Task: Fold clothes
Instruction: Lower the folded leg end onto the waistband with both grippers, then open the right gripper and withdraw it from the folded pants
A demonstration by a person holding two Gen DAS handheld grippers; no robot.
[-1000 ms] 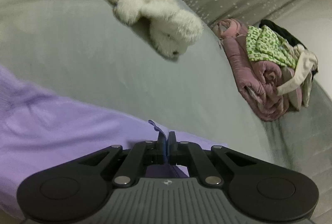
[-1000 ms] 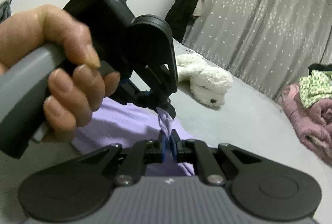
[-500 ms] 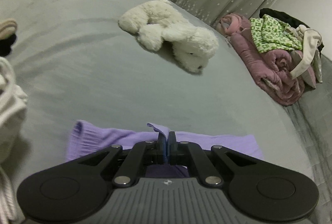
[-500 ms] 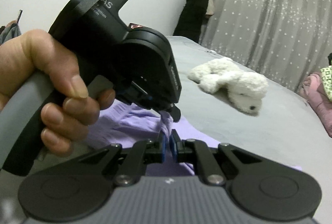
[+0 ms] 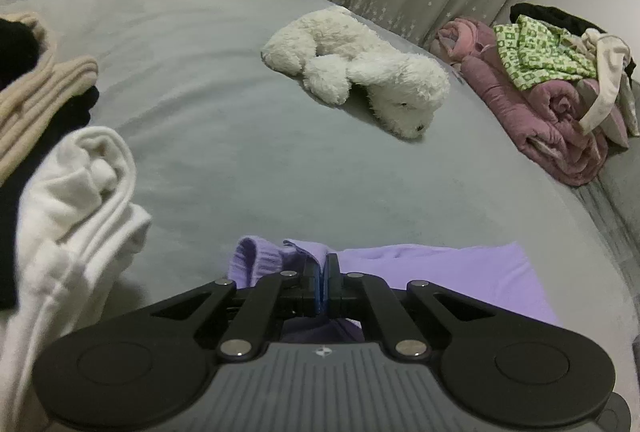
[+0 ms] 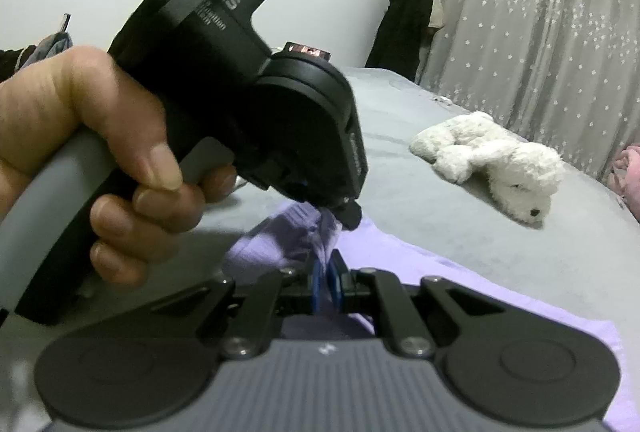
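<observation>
The purple garment (image 5: 448, 272) lies low on the grey bed (image 5: 240, 136), at about 6 o'clock in both wrist views, with most of its cloth spread flat toward 4 o'clock. The left tool (image 5: 325, 274) is clamped on a bunched edge of it next to a ribbed cuff (image 5: 256, 264), and the right tool (image 6: 326, 278) is pinched on a fold of the same cloth, just beside the left tool's tip. It looks like a soft, light knit: it should drape and sag between grips, stretch a little under pull, and slide easily over the bed, so it carries no risk of breakage but will not hold a crease by itself. The hem, cuffs or seams are probably the best holds, since thicker edges give the pads more to bite. The plush dog (image 5: 360, 72) lies well apart at 1 o'clock, and the white clothes (image 5: 76, 200) sit at 9 o'clock.
</observation>
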